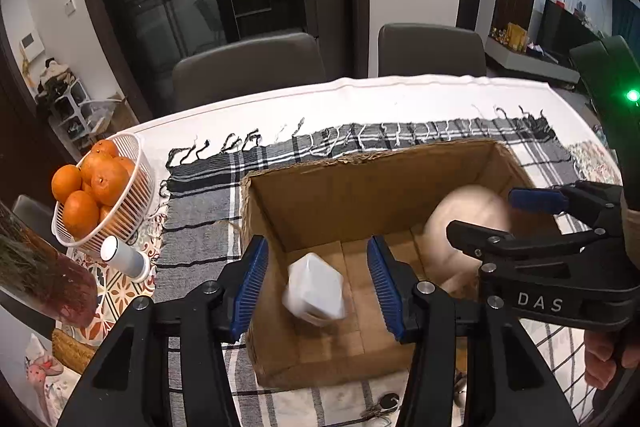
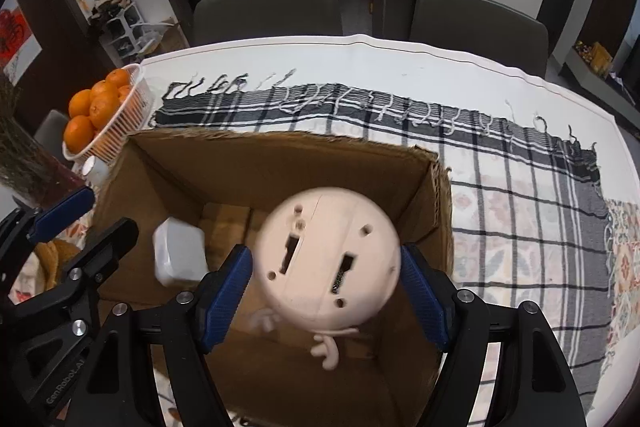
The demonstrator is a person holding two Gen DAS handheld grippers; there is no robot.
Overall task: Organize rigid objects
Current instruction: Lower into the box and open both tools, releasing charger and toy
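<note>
An open cardboard box [image 1: 320, 183] [image 2: 280, 155] stands on the checked cloth. A small white box-like object [image 1: 316, 285] [image 2: 178, 255], blurred, is inside or above the box, between but clear of my left gripper's [image 1: 318, 285] open blue pads. A round pale pink toy with small arms [image 2: 328, 259] [image 1: 464, 223] is over the box between my right gripper's [image 2: 326, 291] pads. The right jaws stand wide; the toy looks blurred and free of them. The right gripper also shows in the left wrist view [image 1: 516, 215].
A white basket of oranges [image 1: 120, 187] [image 2: 120, 115] and a white cylinder [image 1: 124, 257] sit left of the box. A dark vase with dried stems [image 1: 44, 267] stands at far left. Two grey chairs [image 1: 248, 67] are behind the table. Keys [image 1: 384, 407] lie near the front edge.
</note>
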